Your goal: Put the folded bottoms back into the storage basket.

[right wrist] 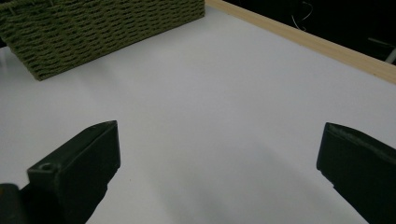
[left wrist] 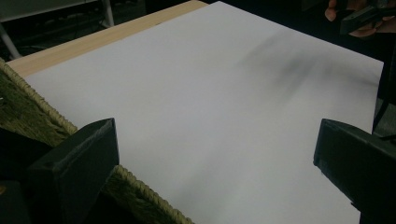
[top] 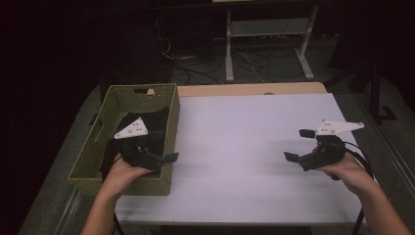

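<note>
High view: left gripper [top: 164, 145] hides basket [top: 98, 152] contents.

basket [top: 166, 117]: olive-green woven box, rectangular, open at the top, upright
basket place: left side of the white table, its left part hanging past the table edge
basket walls: slot handle cut into the far short wall; coarse braided rim
dark cloth [top: 128, 122]: black, crumpled, lying inside the basket toward its middle and near end
cloth state: loose, partly hidden, its shape hard to make out
</note>
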The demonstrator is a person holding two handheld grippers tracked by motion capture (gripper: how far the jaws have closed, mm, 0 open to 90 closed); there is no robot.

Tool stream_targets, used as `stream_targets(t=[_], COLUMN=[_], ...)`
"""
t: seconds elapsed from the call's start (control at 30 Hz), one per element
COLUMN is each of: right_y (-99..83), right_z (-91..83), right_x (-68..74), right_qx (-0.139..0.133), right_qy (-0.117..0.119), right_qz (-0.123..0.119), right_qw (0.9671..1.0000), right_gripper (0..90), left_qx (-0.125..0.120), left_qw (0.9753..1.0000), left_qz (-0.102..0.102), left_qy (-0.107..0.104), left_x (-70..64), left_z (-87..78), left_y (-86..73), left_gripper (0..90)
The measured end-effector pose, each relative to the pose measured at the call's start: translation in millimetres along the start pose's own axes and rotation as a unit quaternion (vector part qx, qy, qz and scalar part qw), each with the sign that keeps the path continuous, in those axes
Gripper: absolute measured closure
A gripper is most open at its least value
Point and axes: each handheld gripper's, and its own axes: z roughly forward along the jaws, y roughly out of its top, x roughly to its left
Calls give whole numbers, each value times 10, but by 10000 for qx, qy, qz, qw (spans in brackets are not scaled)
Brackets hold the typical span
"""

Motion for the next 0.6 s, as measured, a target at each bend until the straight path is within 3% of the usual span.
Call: stream_targets(t=[0.3,0.6], right_y=[-190,-284], right_z=[-112,-91], right_x=[33,27], right_qx=[-59,-54], right_qy=[-86,-67], right_qz=[86,75], right_qw=[9999,9999], right_gripper=[0,0], left_qx=[-2,-2], left_qw=[10000,10000], left_qz=[8,37], left_qy=[-34,-47], left_x=[1,-6], left_z=[0,0], left_y=[-1,-2], left_gripper=[2,2])
